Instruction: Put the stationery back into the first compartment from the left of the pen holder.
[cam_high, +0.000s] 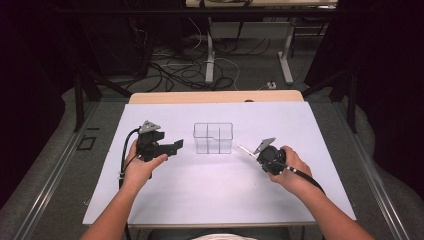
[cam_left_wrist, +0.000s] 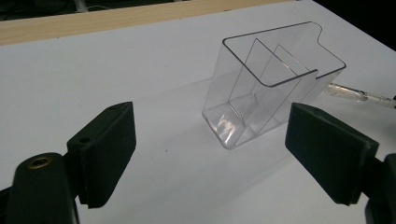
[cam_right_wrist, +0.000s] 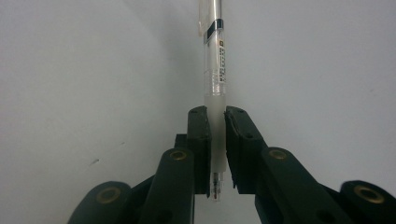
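Note:
A clear plastic organizer box (cam_high: 213, 137) with inner dividers stands at the middle of the white table. In the left gripper view the box (cam_left_wrist: 266, 88) sits just ahead of my left gripper (cam_left_wrist: 210, 158), whose jaws stand wide apart with nothing between them. In the high view my left gripper (cam_high: 172, 146) hovers to the left of the box, pointing at it. My right gripper (cam_right_wrist: 216, 135) is shut on the frosted grip of a clear pen (cam_right_wrist: 215, 74). The pen (cam_high: 246, 150) sticks out toward the box's right side, and its far end (cam_left_wrist: 355, 93) shows behind the box.
The white table sheet (cam_high: 220, 200) has a wooden strip (cam_high: 215, 96) along its far edge. Beyond it, cables and desk legs (cam_high: 210, 55) cover the floor. Dark frame posts (cam_high: 352, 100) stand to either side of the table.

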